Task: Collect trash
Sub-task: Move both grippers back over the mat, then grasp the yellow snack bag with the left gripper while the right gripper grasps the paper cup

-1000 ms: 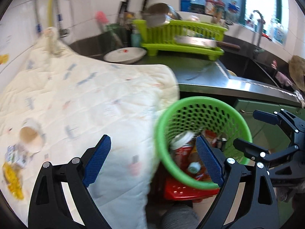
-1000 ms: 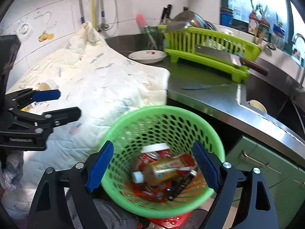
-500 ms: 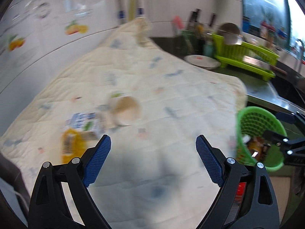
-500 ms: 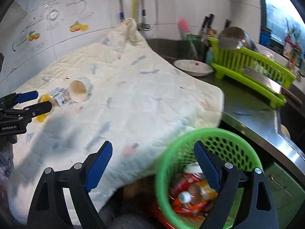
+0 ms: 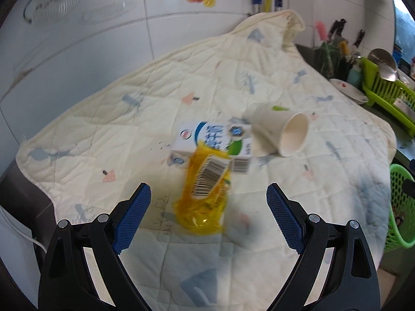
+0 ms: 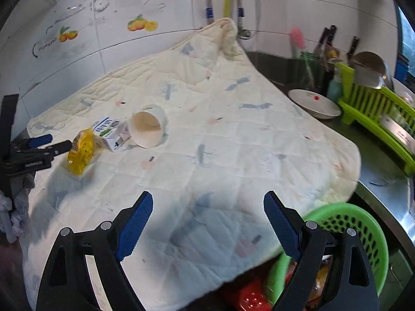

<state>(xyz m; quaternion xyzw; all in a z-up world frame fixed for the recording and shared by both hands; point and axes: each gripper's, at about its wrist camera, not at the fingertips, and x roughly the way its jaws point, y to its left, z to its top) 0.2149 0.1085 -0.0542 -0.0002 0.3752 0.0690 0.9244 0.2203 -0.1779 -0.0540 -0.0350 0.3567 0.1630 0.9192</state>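
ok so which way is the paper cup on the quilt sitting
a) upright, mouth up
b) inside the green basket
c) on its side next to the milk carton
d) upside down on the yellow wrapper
c: the paper cup lies tipped on its side with its open mouth showing, right beside the milk carton on the quilt.

Swung away from the green basket [image 6: 345, 223] and over the quilt [image 5: 233, 83], left gripper [image 5: 208, 216] now open just above the yellow wrapper [image 5: 203, 197], milk box [image 5: 207, 140] and cup [image 5: 282, 132], right gripper [image 6: 207, 220] trailing behind.
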